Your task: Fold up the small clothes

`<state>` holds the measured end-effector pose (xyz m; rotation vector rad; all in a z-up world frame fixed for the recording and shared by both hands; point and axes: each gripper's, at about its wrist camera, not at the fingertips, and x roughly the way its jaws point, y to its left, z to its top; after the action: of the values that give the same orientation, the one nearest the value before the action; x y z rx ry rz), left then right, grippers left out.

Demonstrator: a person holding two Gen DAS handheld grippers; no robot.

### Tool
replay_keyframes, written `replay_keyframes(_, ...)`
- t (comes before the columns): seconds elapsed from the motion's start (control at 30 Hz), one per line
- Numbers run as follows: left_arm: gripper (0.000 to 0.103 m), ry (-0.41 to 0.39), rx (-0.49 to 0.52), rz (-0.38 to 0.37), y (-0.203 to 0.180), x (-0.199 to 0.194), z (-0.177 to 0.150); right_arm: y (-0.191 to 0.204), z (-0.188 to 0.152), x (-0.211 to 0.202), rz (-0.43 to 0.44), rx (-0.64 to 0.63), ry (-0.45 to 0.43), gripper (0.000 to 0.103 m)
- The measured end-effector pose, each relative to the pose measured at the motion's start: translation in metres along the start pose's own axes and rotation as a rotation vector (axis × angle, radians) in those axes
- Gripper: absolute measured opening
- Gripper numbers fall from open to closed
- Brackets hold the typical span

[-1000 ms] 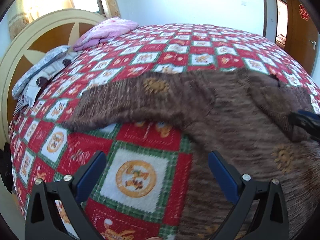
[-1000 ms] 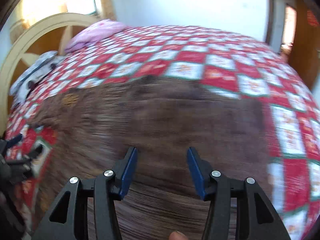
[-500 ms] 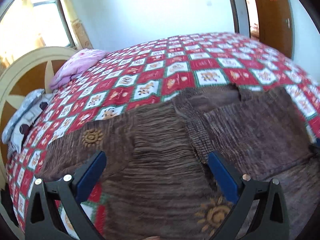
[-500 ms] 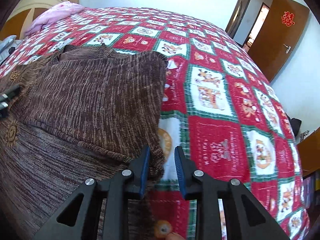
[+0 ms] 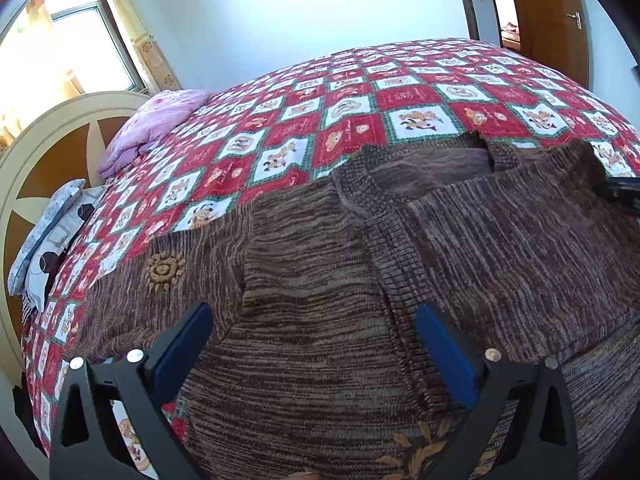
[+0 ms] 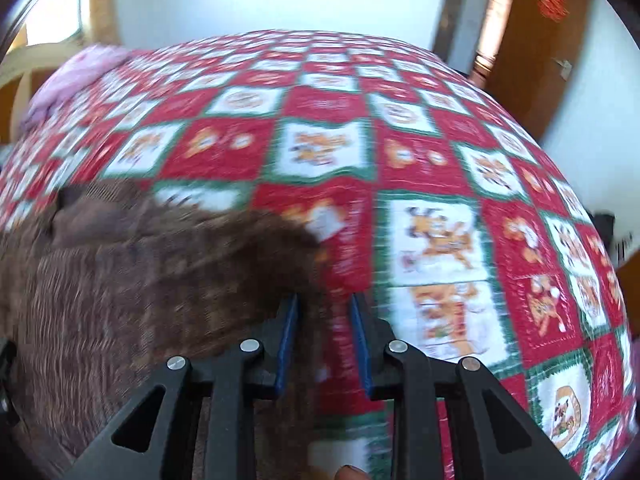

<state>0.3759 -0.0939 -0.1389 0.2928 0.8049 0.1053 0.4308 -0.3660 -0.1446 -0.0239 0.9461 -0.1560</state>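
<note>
Two tongs work here. Your left tongs (image 5: 312, 314) hover spread wide over the middle of the sweater (image 5: 320, 264), gripping nothing. Your right tongs (image 6: 324, 304) have just been closing to a narrow gap at the sweater's edge, which reaches the left pad. Blur hides whether knit sits between the pads, so I cannot tell if you hold it.

In the left view, the sweater lies face up on the bedspread (image 5: 400, 92). One side panel at 2 o'clock looks already laid over the body. The sleeve at 9 o'clock (the one with the sun motif) is spread out unfolded. I judge you are early on: that sleeve, then the bottom-to-collar fold, are left.

Beyond, a pink pillow (image 5: 152, 128) lies at 10 o'clock by the headboard (image 5: 60, 152). A window (image 5: 80, 48) is above it, and a door (image 5: 548, 20) stands at 1 o'clock.
</note>
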Motion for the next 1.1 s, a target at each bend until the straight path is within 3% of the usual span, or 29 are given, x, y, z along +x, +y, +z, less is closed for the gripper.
replay_keyframes(0.1, 0.103, 0.008, 0.01, 0.0, 0.001, 0.005, -0.002, -0.007, -0.003, -0.006, -0.071, -0.011, 0.004, 0.026)
replay_keyframes(0.23, 0.103, 0.012, -0.01, -0.006, 0.003, 0.01, -0.004, -0.014, -0.019, -0.042, 0.057, 0.007, -0.051, 0.026)
replay_keyframes(0.37, 0.103, 0.007, -0.016, -0.005, 0.001, 0.009, -0.003, 0.014, -0.051, -0.071, 0.224, -0.116, -0.069, 0.026)
replay_keyframes(0.4, 0.103, 0.006, -0.018, -0.006, 0.0, 0.009, -0.004, 0.017, -0.06, -0.069, 0.231, -0.142, -0.042, 0.026)
replay_keyframes(0.47, 0.103, 0.008, -0.017, -0.016, 0.0, 0.007, -0.003, 0.013, -0.075, -0.057, 0.167, -0.157, 0.025, 0.026)
replay_keyframes(0.6, 0.103, 0.007, -0.006, -0.037, 0.007, -0.002, -0.007, -0.007, -0.085, -0.061, 0.178, -0.12, 0.035, 0.027)
replay_keyframes(0.73, 0.103, -0.009, -0.037, -0.029, 0.04, -0.014, -0.016, 0.014, -0.078, -0.088, 0.1, -0.179, -0.054, 0.027)
replay_keyframes(0.83, 0.103, -0.015, -0.079, -0.005, 0.067, -0.017, -0.023, 0.046, -0.062, -0.097, 0.184, -0.201, -0.107, 0.029)
replay_keyframes(0.93, 0.103, -0.01, -0.123, 0.031, 0.101, -0.018, -0.033, 0.072, -0.053, -0.084, 0.219, -0.215, -0.099, 0.029)
replay_keyframes(1.03, 0.103, -0.003, -0.159, 0.074, 0.135, -0.019, -0.045, 0.075, -0.052, -0.062, 0.189, -0.177, -0.03, 0.029)
replay_keyframes(1.1, 0.103, 0.009, -0.19, 0.119, 0.169, -0.018, -0.059, 0.08, -0.055, -0.062, 0.211, -0.177, -0.032, 0.029)
